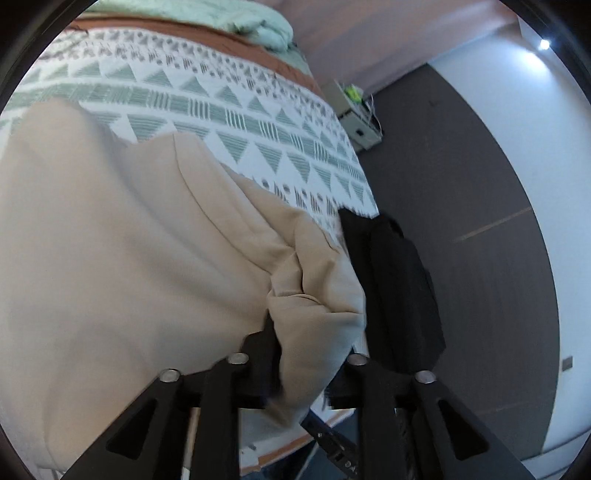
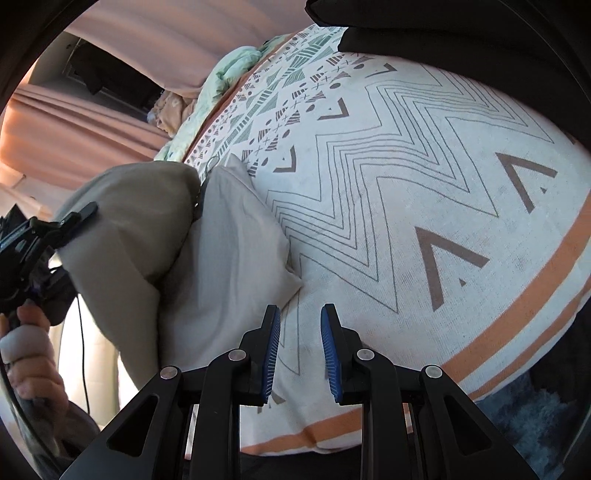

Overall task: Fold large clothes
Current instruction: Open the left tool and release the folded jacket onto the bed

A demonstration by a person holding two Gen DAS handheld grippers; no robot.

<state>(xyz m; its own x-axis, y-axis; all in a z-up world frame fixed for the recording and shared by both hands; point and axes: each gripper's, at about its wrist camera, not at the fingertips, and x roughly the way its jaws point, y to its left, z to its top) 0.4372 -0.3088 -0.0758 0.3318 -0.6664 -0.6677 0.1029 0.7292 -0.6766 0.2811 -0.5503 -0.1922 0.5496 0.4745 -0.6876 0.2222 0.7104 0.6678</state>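
Note:
A large beige garment (image 1: 122,251) lies on the patterned bedspread (image 1: 258,122). My left gripper (image 1: 306,354) is shut on a bunched fold of it, and the cloth hides the fingertips. In the right wrist view the same garment (image 2: 221,236) looks grey-beige; a part of it is lifted by my left gripper (image 2: 79,214) at the left. My right gripper (image 2: 298,314) is open and empty, its blue pads (image 2: 272,350) just above the bedspread (image 2: 388,184), right of the garment's lower corner.
A black garment (image 1: 395,280) hangs over the bed's right edge. A mint quilt (image 1: 207,18) lies at the head of the bed. Dark floor (image 1: 461,192) and a white wall lie right of the bed. Pink curtains (image 2: 74,122) hang beyond it.

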